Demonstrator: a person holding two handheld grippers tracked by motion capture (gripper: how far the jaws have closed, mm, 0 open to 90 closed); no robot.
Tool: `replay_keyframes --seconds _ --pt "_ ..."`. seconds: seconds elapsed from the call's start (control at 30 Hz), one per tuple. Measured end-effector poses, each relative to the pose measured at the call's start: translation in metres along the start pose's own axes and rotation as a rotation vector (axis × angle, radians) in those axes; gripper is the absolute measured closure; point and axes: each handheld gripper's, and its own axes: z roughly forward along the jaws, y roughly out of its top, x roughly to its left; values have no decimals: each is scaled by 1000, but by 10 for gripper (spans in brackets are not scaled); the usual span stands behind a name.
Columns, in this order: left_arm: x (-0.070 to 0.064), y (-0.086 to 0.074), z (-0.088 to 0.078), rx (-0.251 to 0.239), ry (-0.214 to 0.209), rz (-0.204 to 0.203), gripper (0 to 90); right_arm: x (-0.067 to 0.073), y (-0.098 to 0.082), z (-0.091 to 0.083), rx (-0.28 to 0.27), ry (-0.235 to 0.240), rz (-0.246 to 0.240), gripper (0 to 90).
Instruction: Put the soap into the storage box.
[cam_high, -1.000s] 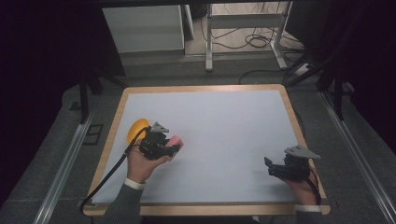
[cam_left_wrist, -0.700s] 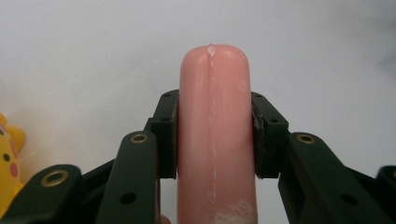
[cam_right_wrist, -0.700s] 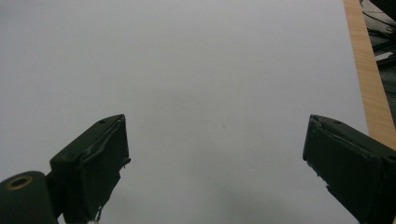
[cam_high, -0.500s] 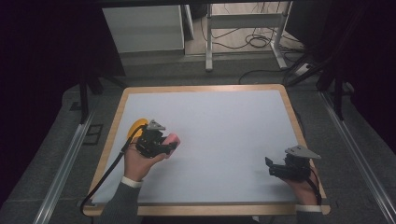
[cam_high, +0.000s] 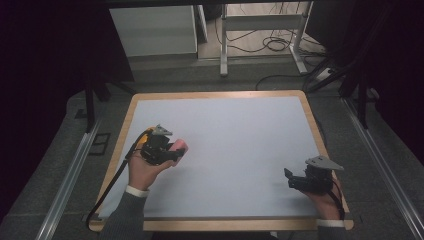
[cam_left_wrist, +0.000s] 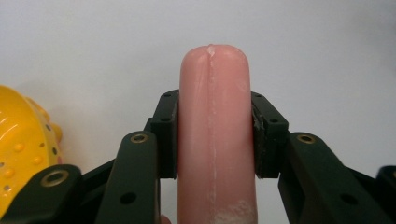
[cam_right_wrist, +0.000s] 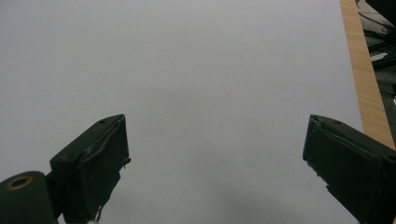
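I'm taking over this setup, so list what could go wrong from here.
The left gripper pinches the rounded pink piece by its sides only, and much of it sticks out past the pads, so it may slip or twist. The yellow dotted object lies close beside it and could get knocked when the hand moves.

My left claw (cam_high: 172, 152) is matte black plastic with a grey three-cornered plate on top and a black cable trailing back off the near edge. In its own view the blocky links carry brass-ringed holes and small dark screw holes, with ribbed black pads (cam_left_wrist: 263, 135). My right claw (cam_high: 292, 179) matches: black body, grey triangular plate, thin cable looping by the wrist, scuffed pads (cam_right_wrist: 100, 163). Dark grey sleeves, white cuffs on both wrists.
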Motion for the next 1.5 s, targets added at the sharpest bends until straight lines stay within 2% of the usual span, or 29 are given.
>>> replay_keyframes --seconds 0.4,0.53,0.87,1.5 --pt "9 0 -5 -7 16 -18 602 0 0 0 1 -5 1 66" --pt "11 1 -5 -9 21 -21 602 0 1 -1 -20 -11 -2 67" --pt "20 2 -7 -13 37 -38 602 0 -1 0 -3 -9 -3 67" --pt "38 -1 -11 -19 75 -82 602 -1 -1 0 -4 -9 7 67"
